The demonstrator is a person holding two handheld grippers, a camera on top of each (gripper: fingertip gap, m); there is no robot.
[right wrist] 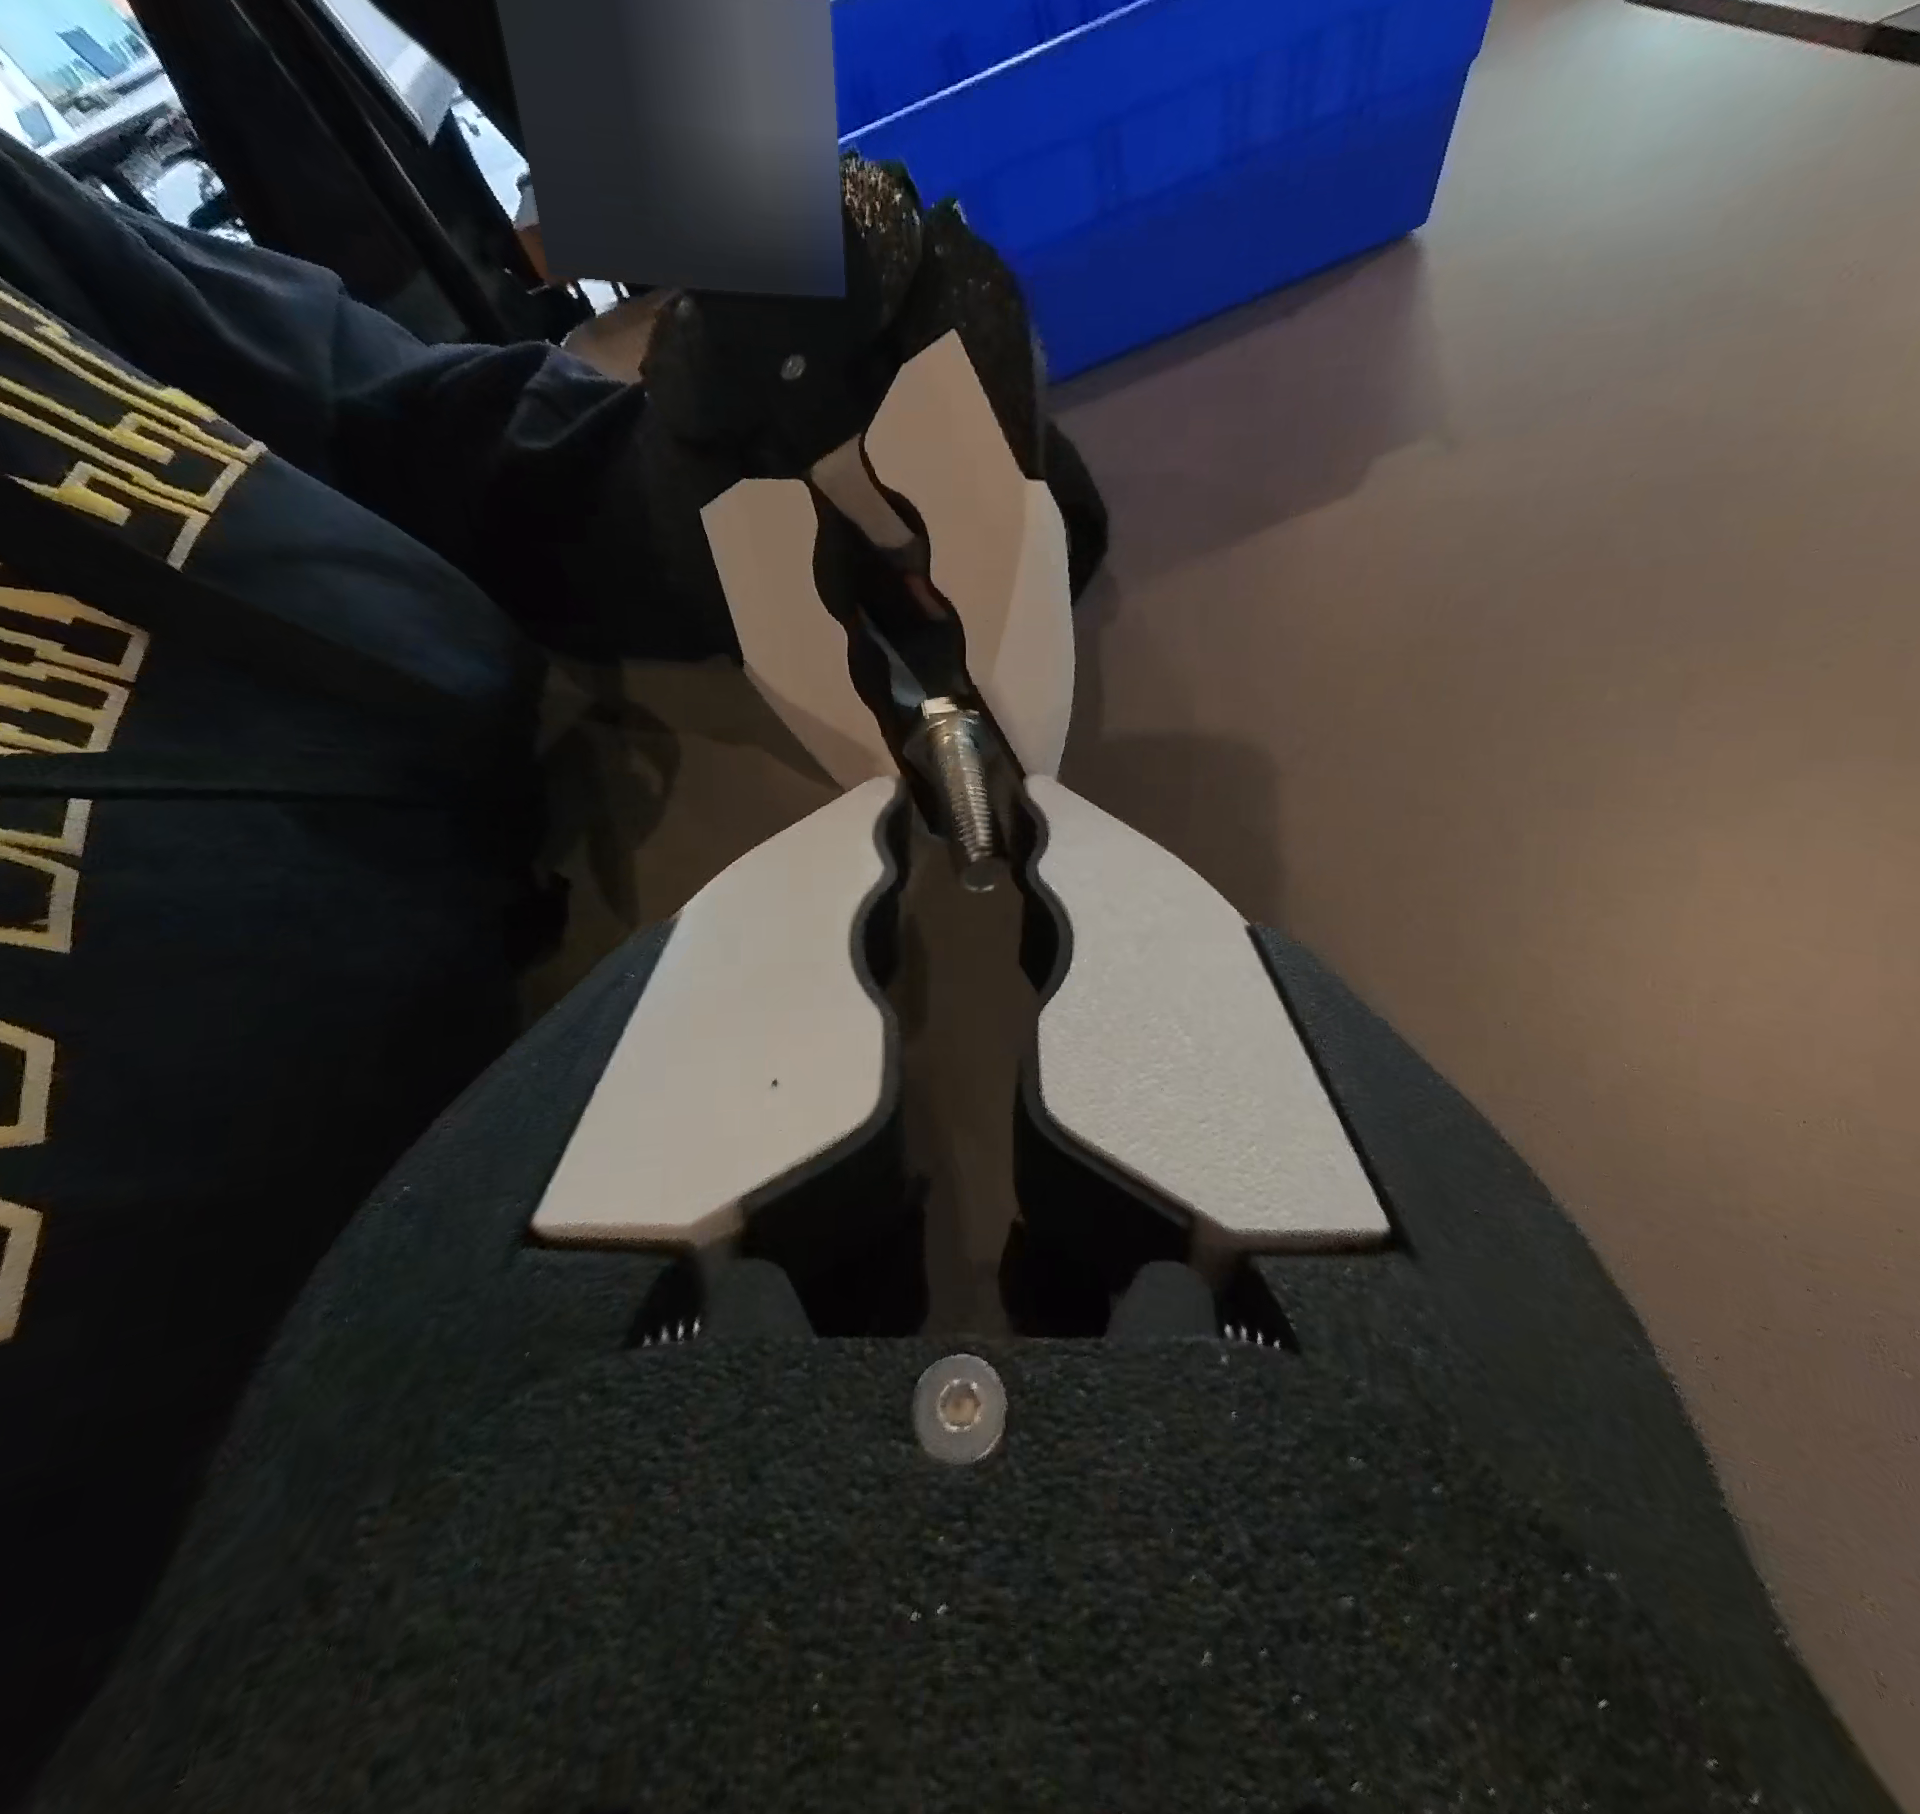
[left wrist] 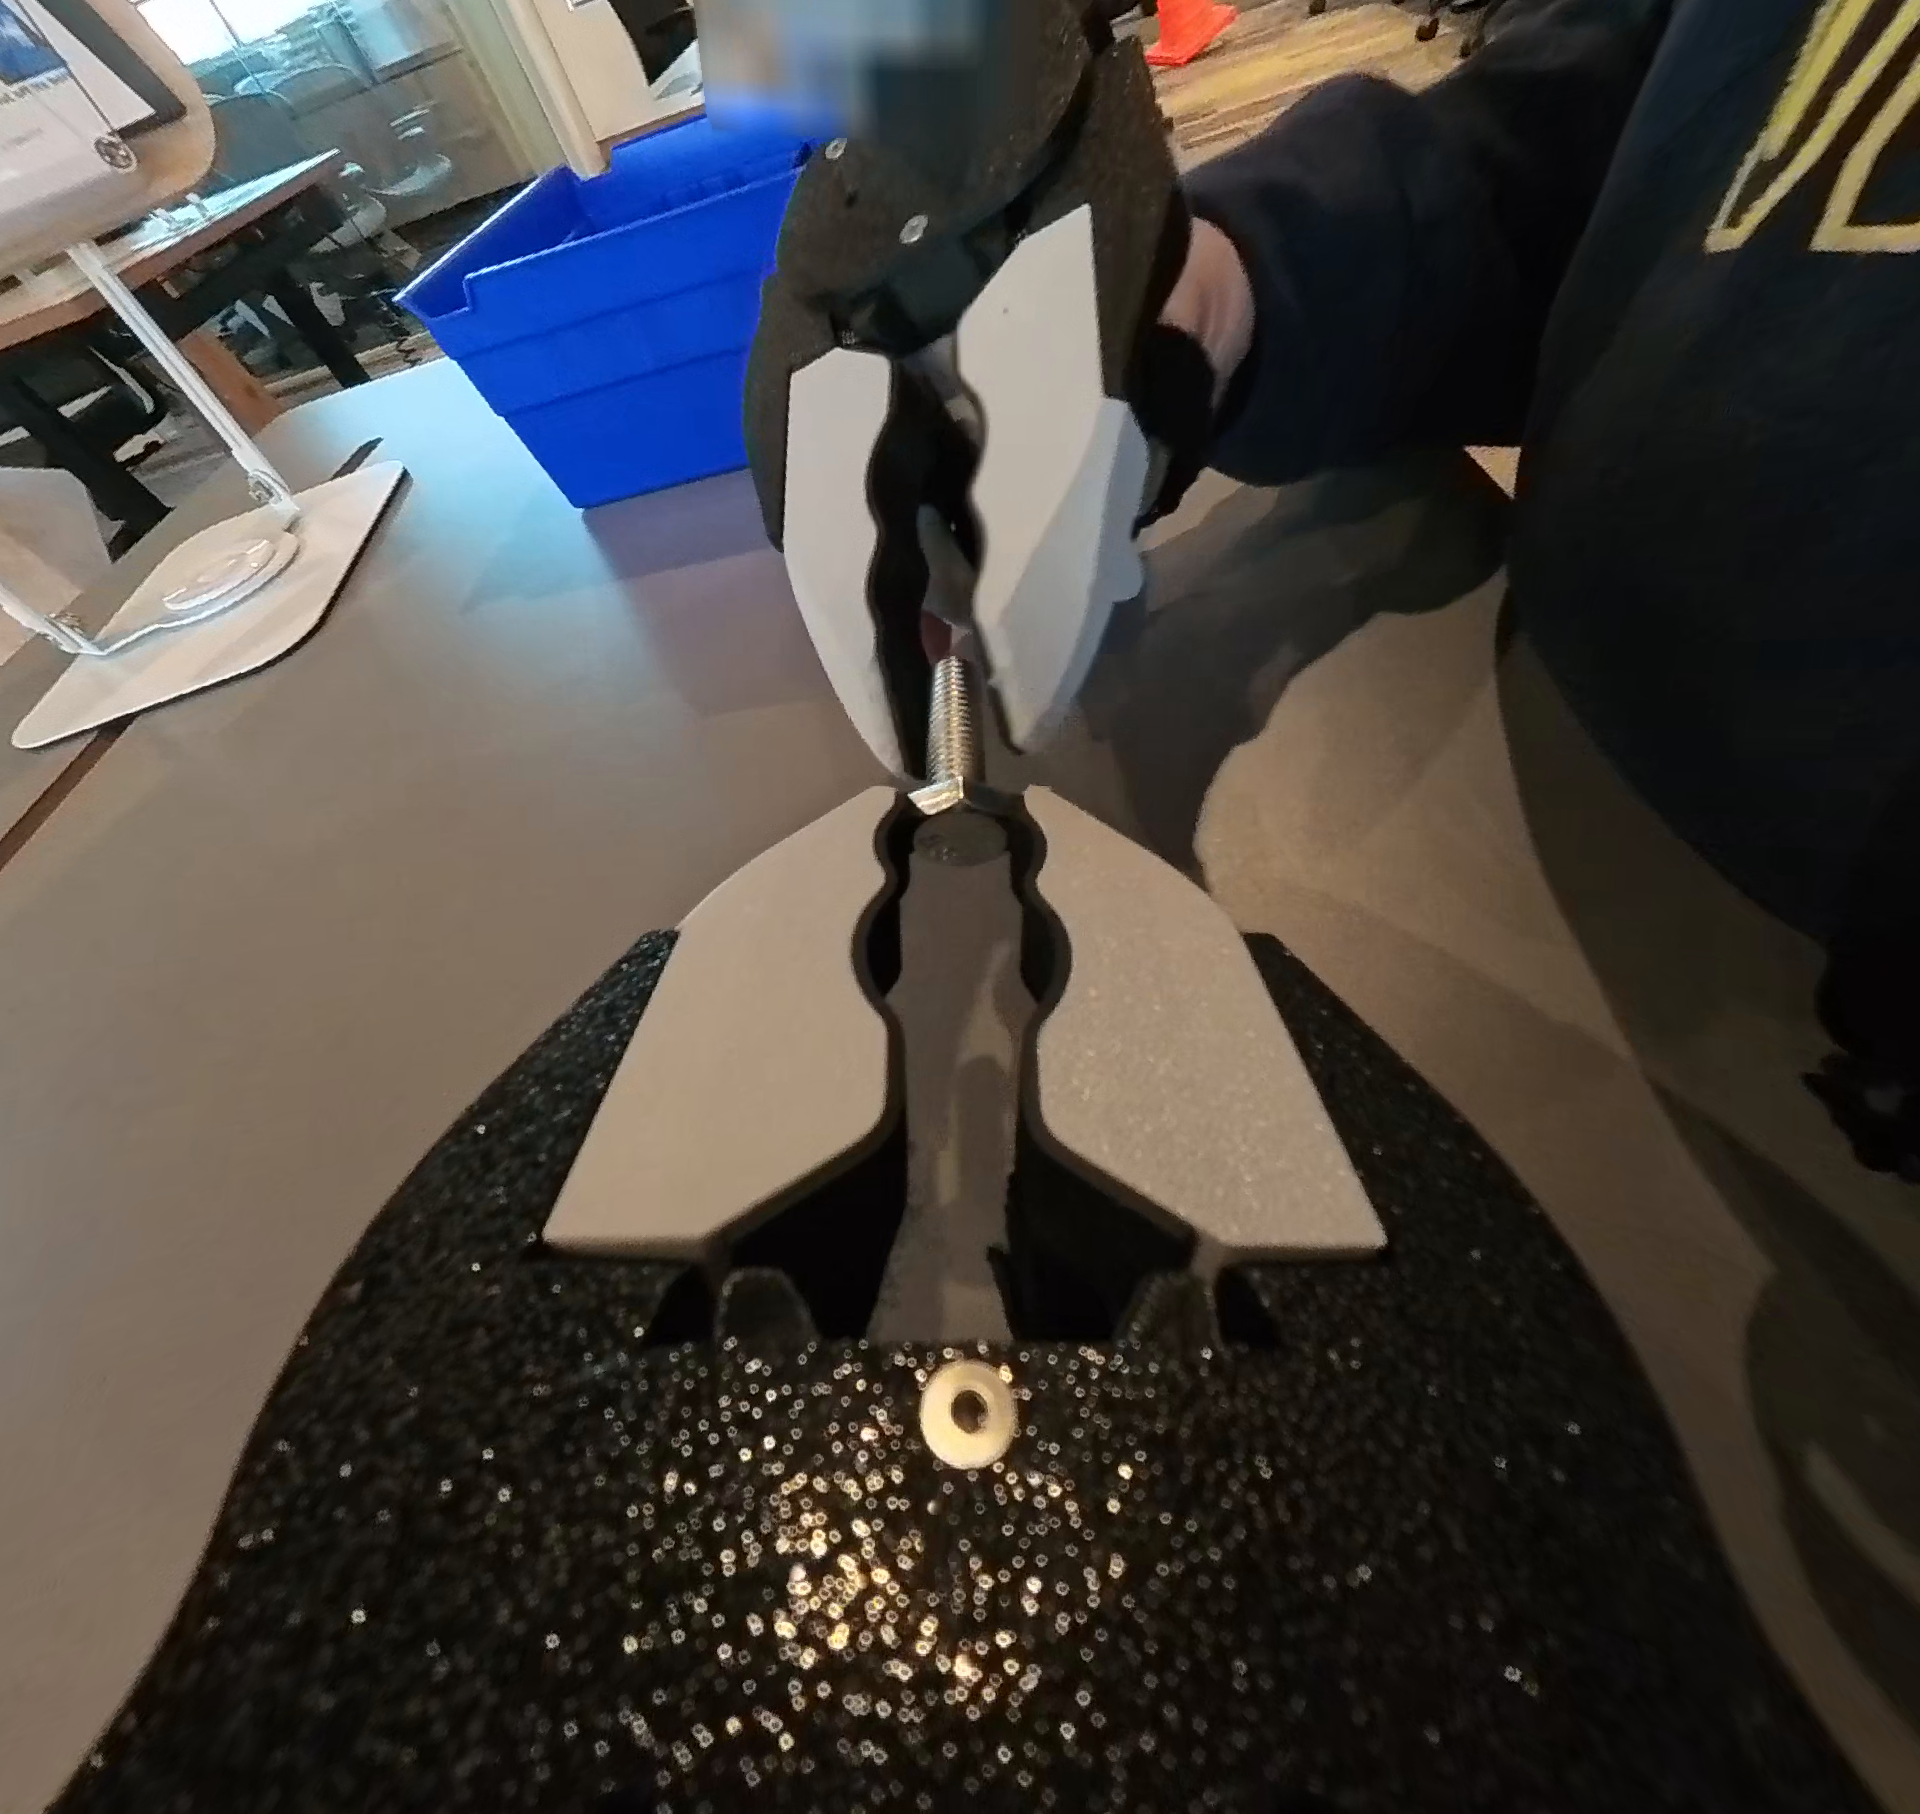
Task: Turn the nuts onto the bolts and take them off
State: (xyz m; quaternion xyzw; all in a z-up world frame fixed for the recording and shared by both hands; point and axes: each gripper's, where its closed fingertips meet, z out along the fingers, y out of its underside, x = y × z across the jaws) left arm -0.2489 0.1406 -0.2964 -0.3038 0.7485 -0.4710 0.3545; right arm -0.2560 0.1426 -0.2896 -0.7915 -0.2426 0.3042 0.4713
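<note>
A: Where's the bright, silver threaded steel bolt [left wrist: 948, 738]?

B: In the air above the grey tabletop [left wrist: 436, 725]. The left gripper [left wrist: 951, 808] is clamped on its hex head at the tips. The right gripper [left wrist: 940, 725] is closed around the threaded shank from the opposite side.

A: Any nut?

B: I can't tell; the white fingers [right wrist: 748, 1037] hide that stretch of thread.

A: Best way to turn it?

B: I'd keep both grippers on 1 axis, hold the head firm, and twist without side load, or the threads may bind.
</note>
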